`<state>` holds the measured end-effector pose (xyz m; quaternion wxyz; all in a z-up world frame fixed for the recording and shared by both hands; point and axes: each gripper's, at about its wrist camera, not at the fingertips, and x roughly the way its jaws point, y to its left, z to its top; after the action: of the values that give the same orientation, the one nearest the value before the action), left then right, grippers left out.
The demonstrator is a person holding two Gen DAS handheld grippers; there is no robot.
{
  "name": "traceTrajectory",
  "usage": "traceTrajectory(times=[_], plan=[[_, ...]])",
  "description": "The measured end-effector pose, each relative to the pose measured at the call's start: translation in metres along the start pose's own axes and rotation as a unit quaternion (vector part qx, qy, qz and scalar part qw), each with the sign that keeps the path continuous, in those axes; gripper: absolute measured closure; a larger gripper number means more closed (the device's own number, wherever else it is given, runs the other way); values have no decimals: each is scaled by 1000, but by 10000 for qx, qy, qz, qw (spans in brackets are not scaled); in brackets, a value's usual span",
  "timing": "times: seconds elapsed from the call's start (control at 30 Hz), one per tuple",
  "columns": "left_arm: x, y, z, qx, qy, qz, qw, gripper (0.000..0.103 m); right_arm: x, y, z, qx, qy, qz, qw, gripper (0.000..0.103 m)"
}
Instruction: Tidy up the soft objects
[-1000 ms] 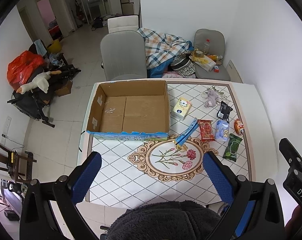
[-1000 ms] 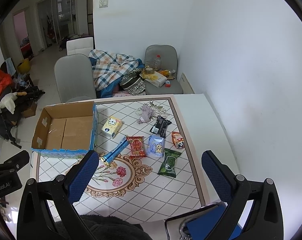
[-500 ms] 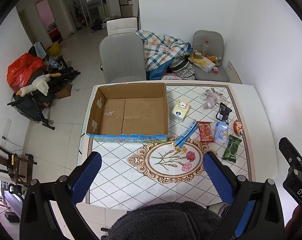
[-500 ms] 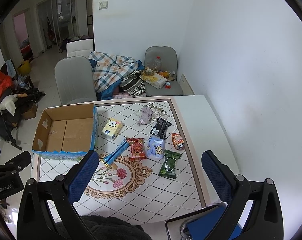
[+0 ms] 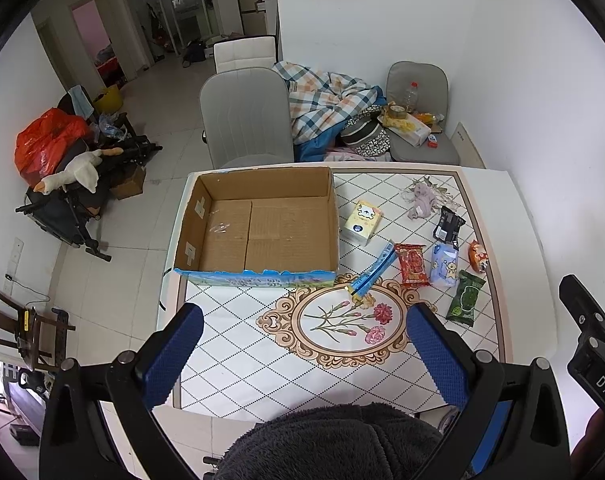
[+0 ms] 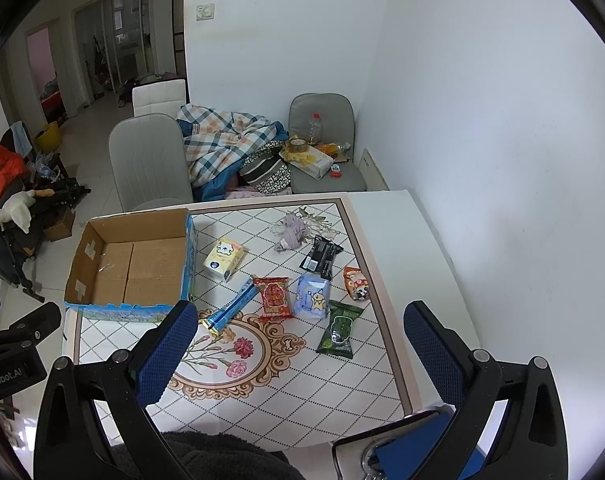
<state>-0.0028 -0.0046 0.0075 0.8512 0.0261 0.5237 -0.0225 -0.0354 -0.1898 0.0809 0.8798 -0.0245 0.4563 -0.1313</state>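
An open, empty cardboard box [image 5: 258,228] [image 6: 134,264] stands on the left part of the tiled table [image 5: 238,344]. To its right lie several soft packets: a yellow tissue pack [image 5: 363,221] [image 6: 224,259], a blue stick pack [image 5: 372,271] [image 6: 232,307], a red snack pack [image 5: 411,265] [image 6: 273,298], a light blue tissue pack [image 5: 443,264] [image 6: 312,295], a green pack [image 5: 465,297] [image 6: 339,328], a black pack [image 5: 447,222] [image 6: 321,258], an orange pack [image 5: 477,255] [image 6: 356,282] and a lilac cloth bundle [image 5: 422,198] [image 6: 292,230]. My left gripper [image 5: 302,350] and right gripper [image 6: 300,350] are both open and empty, held high above the table's near edge.
A grey chair [image 5: 246,120] stands behind the table, beside a plaid blanket heap [image 5: 326,96] and a second chair with clutter [image 5: 418,120]. A white wall [image 6: 482,140] runs along the right. A dark fleece sleeve [image 5: 334,440] fills the bottom of the left view.
Both grippers have risen and pulled back slightly, so the table looks a little smaller and lower. Nothing on the table has moved.
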Motion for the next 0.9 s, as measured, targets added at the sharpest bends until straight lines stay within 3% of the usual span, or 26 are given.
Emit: traceTrajectory(times=[0.9], plan=[[0,-4,0,27,7,-31,10000,0,1,-1,-1,12,-6,22,10000,0]])
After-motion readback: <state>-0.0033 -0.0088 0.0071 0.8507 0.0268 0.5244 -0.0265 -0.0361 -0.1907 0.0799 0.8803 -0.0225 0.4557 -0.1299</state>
